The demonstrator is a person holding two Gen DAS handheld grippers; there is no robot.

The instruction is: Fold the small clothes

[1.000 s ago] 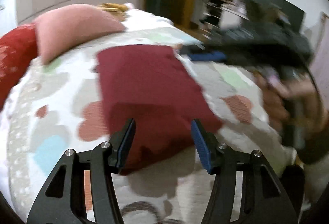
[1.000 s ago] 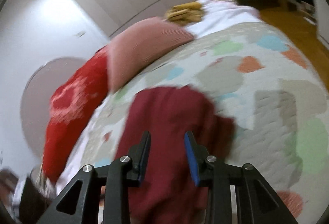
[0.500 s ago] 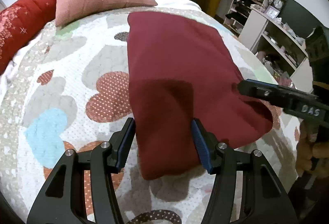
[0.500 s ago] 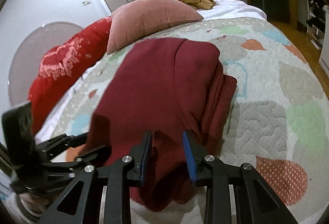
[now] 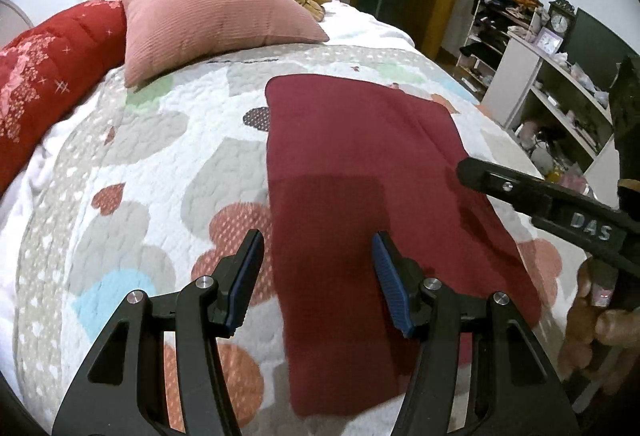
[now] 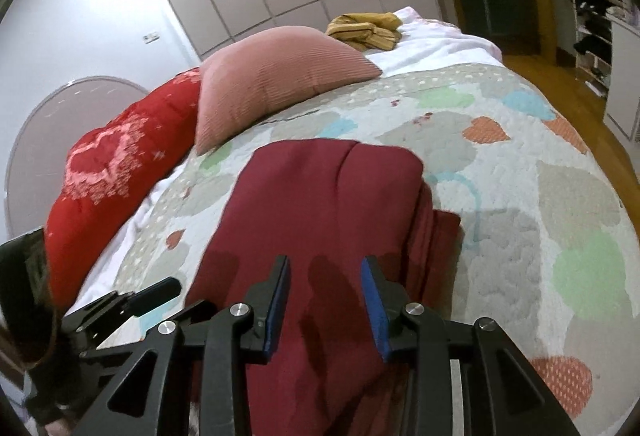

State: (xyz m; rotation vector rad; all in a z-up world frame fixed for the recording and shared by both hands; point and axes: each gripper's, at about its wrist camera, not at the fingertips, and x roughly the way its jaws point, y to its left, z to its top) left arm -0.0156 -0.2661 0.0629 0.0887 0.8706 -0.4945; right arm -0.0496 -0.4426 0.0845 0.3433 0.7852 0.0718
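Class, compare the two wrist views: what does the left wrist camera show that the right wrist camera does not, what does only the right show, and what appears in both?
Only the left wrist view shows the white shelf unit with its clock.

Only the right wrist view shows the extra folded layers along the maroon garment's side and the wooden floor.

Both show the maroon garment lying on the quilt, the pink pillow, the red cushion, and the left gripper and right gripper, each open.

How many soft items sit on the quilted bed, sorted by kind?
Maroon garment, folded flat: 1
Cushions, a pink cushion and a red cushion: 2
Mustard-yellow bundle of cloth at the far end: 1
Total: 4
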